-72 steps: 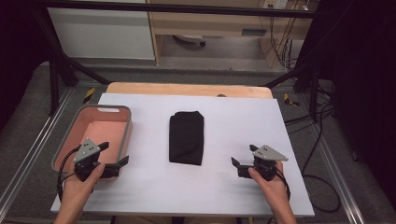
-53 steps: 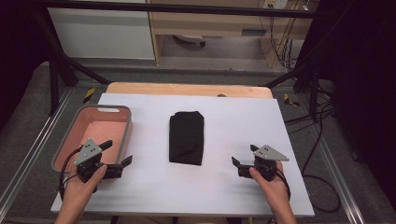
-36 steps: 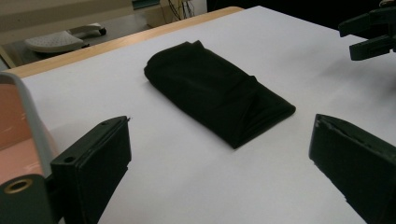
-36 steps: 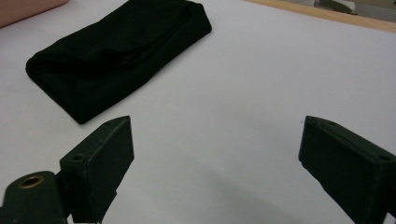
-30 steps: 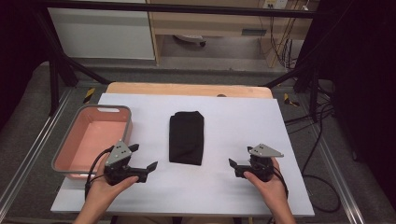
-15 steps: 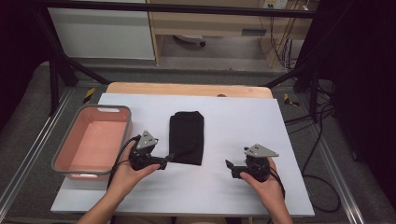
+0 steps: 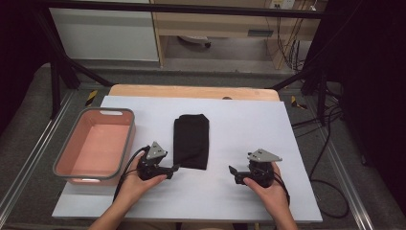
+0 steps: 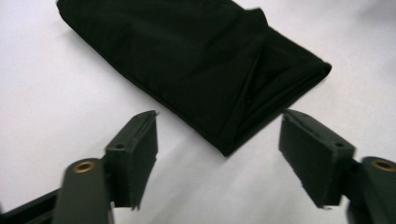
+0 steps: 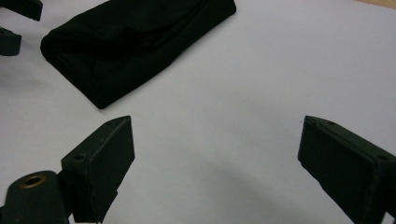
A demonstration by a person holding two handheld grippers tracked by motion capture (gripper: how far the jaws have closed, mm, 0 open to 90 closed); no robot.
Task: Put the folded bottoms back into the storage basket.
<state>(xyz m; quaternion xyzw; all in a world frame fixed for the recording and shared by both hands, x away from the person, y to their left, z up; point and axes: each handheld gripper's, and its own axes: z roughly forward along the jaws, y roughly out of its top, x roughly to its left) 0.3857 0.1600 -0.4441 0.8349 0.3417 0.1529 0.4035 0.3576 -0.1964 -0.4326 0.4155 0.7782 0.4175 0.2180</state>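
Left claw moves in on the folded black cloth

The left claw (image 7: 173, 168) has left its place beside the pink tub (image 7: 94, 146) and travelled across the white surface (image 7: 297, 143), sinking as it went. The near corner of the folded black cloth (image 7: 191, 140) now lies just ahead of it, in front of the gap. Its jaws have just been closing, with nothing yet between them.

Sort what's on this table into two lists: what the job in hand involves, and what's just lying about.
In the job:
- folded black cloth, mid-table
- left gripper, jaws open and just closing, nothing between them, at the cloth's near corner

Lying about:
- pink plastic bin with grey rim, empty, at left
- right gripper, open, over bare white tabletop
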